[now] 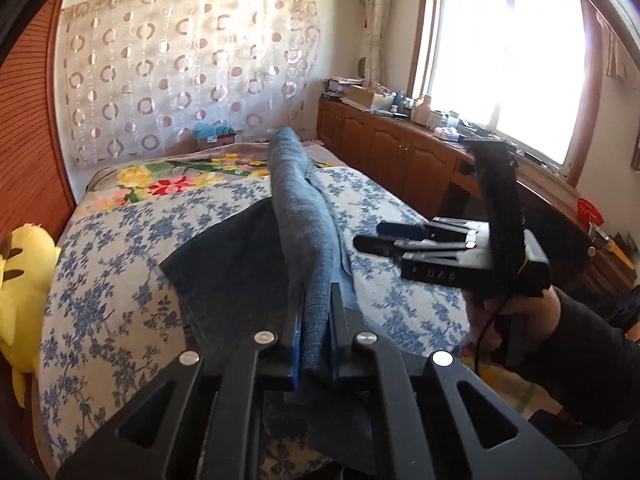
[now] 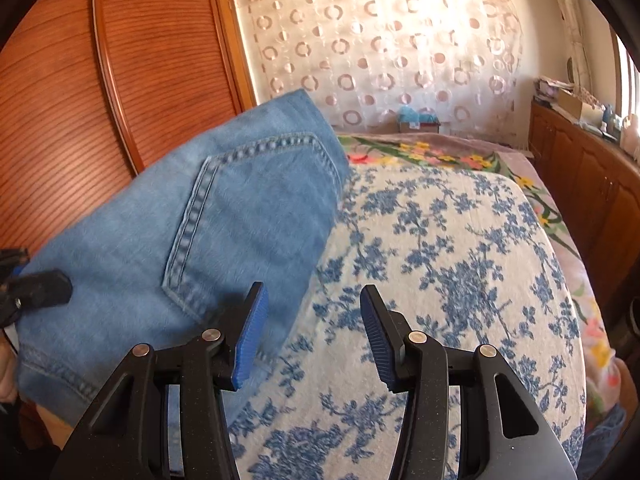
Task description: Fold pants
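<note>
Blue denim pants [image 1: 304, 216] hang lifted over the bed, pinched edge-on between my left gripper's [image 1: 316, 300] fingers. In the right wrist view the pants [image 2: 208, 232] show their back pocket side at the left, held up off the bed, with the left gripper's finger [image 2: 40, 288] clamped on their left edge. My right gripper [image 2: 312, 300] is open and empty, just right of the pants' edge, above the bedspread. It also shows in the left wrist view [image 1: 372, 236], to the right of the pants, jaws apart.
The bed [image 2: 460, 260] has a white bedspread with blue flowers and a floral blanket [image 1: 180, 176] at the far end. A yellow plush toy [image 1: 24, 280] lies at the bed's left edge. Wooden cabinets [image 1: 400, 148] with clutter run under the window on the right. A wooden wardrobe [image 2: 100, 80] stands left.
</note>
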The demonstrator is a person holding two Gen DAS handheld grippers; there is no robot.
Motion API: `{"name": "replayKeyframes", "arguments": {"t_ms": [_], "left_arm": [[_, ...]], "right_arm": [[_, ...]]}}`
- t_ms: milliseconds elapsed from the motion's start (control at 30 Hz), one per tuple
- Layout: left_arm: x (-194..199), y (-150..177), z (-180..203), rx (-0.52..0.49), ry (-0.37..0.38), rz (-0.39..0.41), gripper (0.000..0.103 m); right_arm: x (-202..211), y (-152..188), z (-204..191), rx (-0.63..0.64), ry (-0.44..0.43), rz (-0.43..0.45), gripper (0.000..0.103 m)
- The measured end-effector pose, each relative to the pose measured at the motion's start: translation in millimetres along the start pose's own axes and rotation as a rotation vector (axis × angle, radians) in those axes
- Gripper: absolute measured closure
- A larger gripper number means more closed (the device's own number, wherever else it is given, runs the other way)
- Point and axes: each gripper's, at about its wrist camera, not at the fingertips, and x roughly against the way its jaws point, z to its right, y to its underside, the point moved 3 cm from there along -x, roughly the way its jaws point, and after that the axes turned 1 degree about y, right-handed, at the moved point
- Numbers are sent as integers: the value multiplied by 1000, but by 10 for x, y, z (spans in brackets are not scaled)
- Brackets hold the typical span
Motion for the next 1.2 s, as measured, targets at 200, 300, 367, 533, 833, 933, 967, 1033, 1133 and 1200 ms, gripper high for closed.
{"name": "replayKeyframes", "arguments": {"t_ms": [200,300,367,533,833,933,967,1033,1133,1200], "left_arm": [[-1,415,-380,103,-62,-43,97],[-28,613,-530,148,-78,-73,97],[-41,694,-602,170,-83,-83,97],[-80,759,-602,157,-93,-88,96],[-45,847,-652,175,-92,-95,93],[1,823,-636,167,-92,-88,92],[21,810,-632,165,-91,-85,91],[61,781,-637,161,-101,-81,88],[136,714,-651,146,-118,-68,73],[170,671,-670,138,-134,-54,62]], "right_arm": [[-88,-168,-220,44,-50,44,54],[-230,-236,-328,68,-69,40,55],[-323,-277,-392,80,-76,28,55],[-520,-295,-544,121,-83,-1,55],[-924,-156,-712,190,-109,-97,63],[-990,-97,-729,205,-101,-109,63],[-981,-88,-719,201,-102,-106,63],[-943,-87,-680,175,-112,-107,63],[-826,-86,-637,148,-126,-104,63],[-743,-71,-641,145,-134,-103,63]]}}
